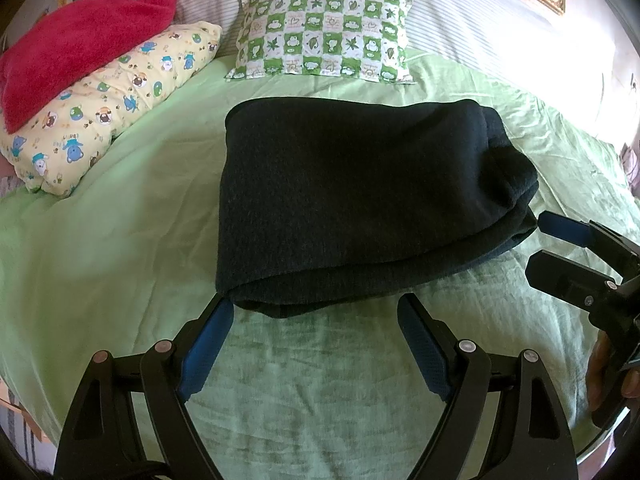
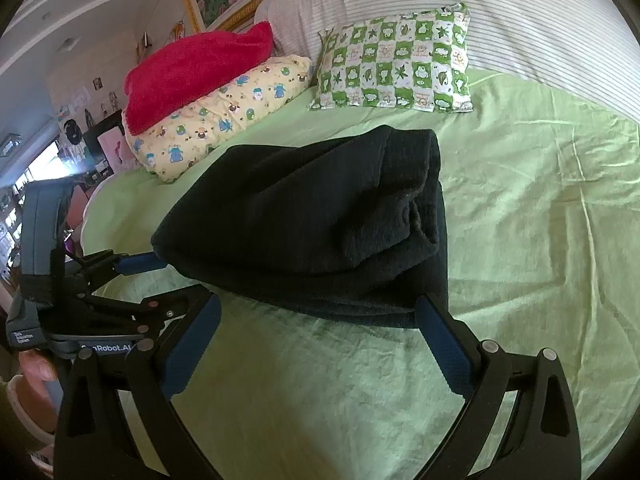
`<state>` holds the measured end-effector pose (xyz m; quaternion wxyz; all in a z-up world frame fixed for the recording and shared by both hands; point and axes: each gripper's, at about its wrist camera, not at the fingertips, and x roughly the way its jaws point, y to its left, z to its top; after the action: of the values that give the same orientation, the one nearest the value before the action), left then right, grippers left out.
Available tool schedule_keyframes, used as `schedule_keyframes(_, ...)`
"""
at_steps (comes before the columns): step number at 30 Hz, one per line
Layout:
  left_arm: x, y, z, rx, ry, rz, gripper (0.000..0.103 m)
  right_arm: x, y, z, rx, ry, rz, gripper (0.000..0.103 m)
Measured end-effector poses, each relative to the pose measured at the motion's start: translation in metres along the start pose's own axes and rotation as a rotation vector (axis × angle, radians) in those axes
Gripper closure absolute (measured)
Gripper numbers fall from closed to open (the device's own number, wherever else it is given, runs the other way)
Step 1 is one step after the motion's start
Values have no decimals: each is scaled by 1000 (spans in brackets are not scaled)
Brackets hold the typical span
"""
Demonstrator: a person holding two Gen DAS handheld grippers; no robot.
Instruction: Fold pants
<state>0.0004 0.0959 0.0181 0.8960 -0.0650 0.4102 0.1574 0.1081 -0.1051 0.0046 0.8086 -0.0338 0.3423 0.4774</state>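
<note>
Pants (image 1: 360, 200) look folded into thick pile on green sheet (image 1: 100, 240). Left gripper (image 1: 316, 320), right gripper (image 2: 320, 320): fingers spread wide, holding nothing. Best: press pile flat, keep edges lined up.

Green sheet (image 1: 100, 240) lies bare around the pants (image 1: 360, 200); pillows (image 1: 324, 36) block beyond
</note>
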Motion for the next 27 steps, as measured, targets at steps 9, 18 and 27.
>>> schedule_keyframes(9, 0, 1, 3, -12, 0, -11, 18, -4, -2, 5, -5, -14, -1, 5)
schedule_keyframes(18, -18, -4, 13, 11, -101, 24, 19, -14, -12, 9, 19, -40, -13, 5)
schedule_keyframes(27, -24, -10, 14, 34, -110, 25, 19, -20, -17, 7, 40, -46, -16, 5)
